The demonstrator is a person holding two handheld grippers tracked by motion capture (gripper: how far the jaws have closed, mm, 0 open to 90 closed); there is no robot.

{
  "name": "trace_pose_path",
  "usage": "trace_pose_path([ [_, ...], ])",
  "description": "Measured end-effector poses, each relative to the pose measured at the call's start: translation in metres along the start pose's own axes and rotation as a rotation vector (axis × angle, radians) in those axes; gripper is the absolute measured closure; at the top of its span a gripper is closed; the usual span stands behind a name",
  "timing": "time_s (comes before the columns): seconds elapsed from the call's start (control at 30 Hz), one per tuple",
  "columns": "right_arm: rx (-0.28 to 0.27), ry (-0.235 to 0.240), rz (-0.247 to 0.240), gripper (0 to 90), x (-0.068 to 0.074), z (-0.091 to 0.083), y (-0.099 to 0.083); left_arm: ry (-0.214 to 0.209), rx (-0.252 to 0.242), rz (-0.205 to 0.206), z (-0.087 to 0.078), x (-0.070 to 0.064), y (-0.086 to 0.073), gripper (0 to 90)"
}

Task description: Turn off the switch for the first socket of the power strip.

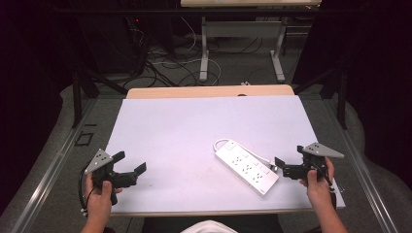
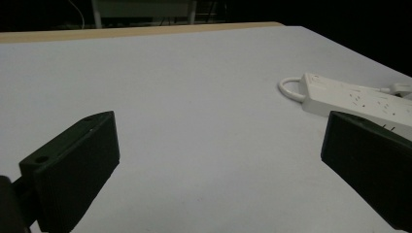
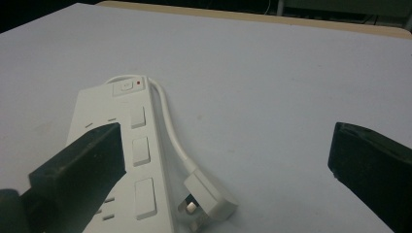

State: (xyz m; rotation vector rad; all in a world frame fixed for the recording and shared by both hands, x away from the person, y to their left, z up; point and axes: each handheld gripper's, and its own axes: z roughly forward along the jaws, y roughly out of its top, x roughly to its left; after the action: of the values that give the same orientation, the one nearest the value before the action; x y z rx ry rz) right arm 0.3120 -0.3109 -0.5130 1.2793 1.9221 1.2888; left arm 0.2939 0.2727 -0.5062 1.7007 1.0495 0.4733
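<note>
White table (image 1: 194,126) fills a dark room, cables on the floor beyond. Power strip (image 1: 246,166) lies near its front-right edge, just beside the right gripper (image 1: 278,165); left gripper (image 1: 130,162) is well apart. Both are released, jaws spread.

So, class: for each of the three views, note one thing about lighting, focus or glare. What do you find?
High view: the white rectangular table cover is evenly lit, the room behind is dark. Left gripper view: the near black jaws look soft, and the white plastic power strip is slightly grainy. Right gripper view: the strip's white plug shows clearly, without harsh glare.
</note>
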Motion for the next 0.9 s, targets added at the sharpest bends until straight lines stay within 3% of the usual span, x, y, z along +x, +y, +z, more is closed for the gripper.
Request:
trace_pose_path([
  [0.23,0.012,-0.002,0.018,0.0,0.0,0.0,0.001,0.019,0.009,-0.006,0.003,0.0,-0.002,0.3],
  [0.9,0.057,0.009,-0.047,0.0,0.01,0.002,0.01,0.034,0.004,-0.001,0.005,-0.004,-0.003,0.3],
])
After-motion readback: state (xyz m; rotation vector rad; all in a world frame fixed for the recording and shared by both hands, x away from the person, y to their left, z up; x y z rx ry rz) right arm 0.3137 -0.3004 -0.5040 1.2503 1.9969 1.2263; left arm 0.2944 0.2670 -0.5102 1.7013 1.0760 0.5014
